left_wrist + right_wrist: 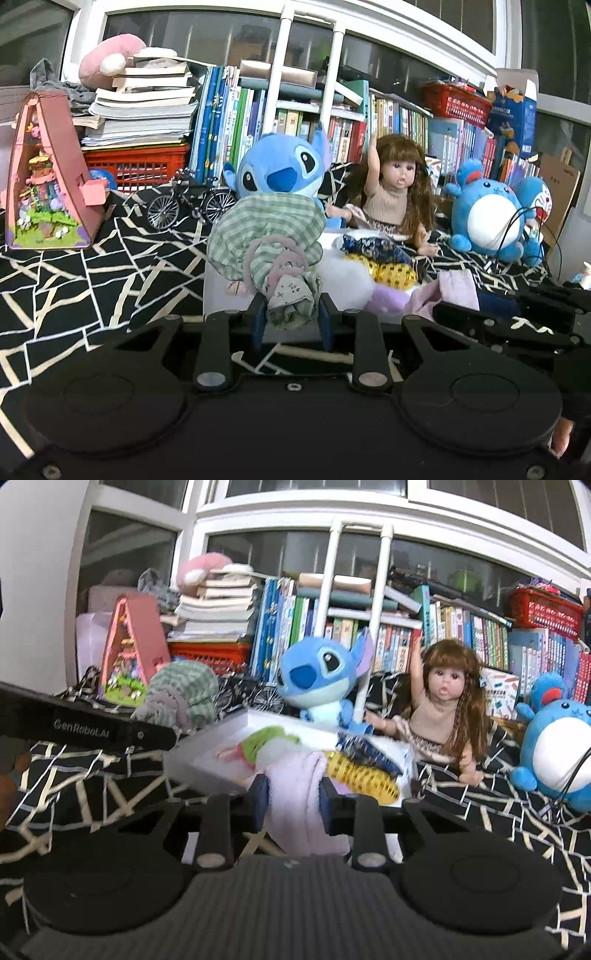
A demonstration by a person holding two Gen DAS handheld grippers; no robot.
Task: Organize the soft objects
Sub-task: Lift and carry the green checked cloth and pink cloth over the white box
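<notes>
Left wrist view: left gripper point(291, 321) pinching green checked cloth bundle point(266, 236), held above white box point(221, 291) on patterned bedspread point(110, 258).

Right wrist view: right gripper point(293, 799) clamped on pink cloth point(303, 794) at box point(207, 760) front edge.

Step, judged: 2 items in hand, mid-sort. Next: pick a spot for each, then let go.
</notes>
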